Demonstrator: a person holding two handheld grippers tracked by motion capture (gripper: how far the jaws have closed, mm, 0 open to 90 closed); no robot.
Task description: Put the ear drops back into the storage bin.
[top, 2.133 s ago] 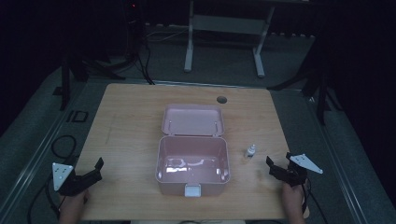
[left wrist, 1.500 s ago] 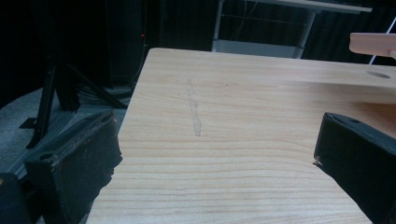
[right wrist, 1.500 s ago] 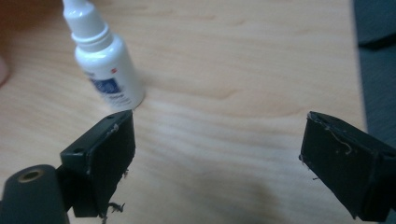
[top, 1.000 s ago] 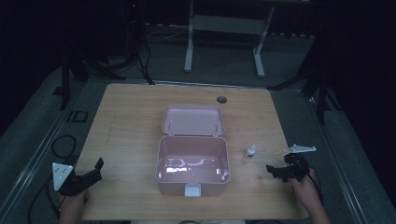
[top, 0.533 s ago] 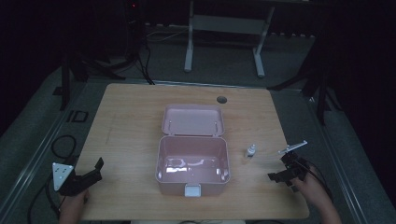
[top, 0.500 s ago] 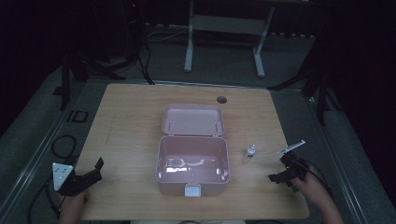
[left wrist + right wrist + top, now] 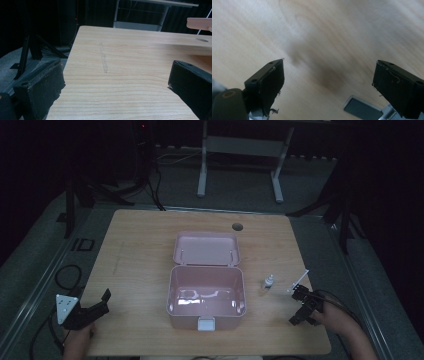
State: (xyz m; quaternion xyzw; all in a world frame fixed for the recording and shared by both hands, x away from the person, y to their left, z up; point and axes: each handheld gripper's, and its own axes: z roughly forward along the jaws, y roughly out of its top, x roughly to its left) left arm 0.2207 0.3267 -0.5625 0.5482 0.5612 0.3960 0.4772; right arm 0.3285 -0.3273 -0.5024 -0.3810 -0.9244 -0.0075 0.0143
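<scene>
**Dim room, pale wooden table**

The room is dark, with light falling mainly on a light wooden table (image 7: 140, 250) whose grain runs side to side. A round hole (image 7: 237, 226) sits near its far edge, and a faint grey streak (image 7: 103, 58) marks the wood on its left part. Grey carpeted floor (image 7: 240, 195) surrounds the table. Beyond the far edge stands a pale metal frame (image 7: 240, 160) on 2 legs. Black stands (image 7: 75, 195) and cables (image 7: 65, 275) lie in the shadows at left, another dark stand (image 7: 345, 215) at right. The walls are lost in blackness.
</scene>
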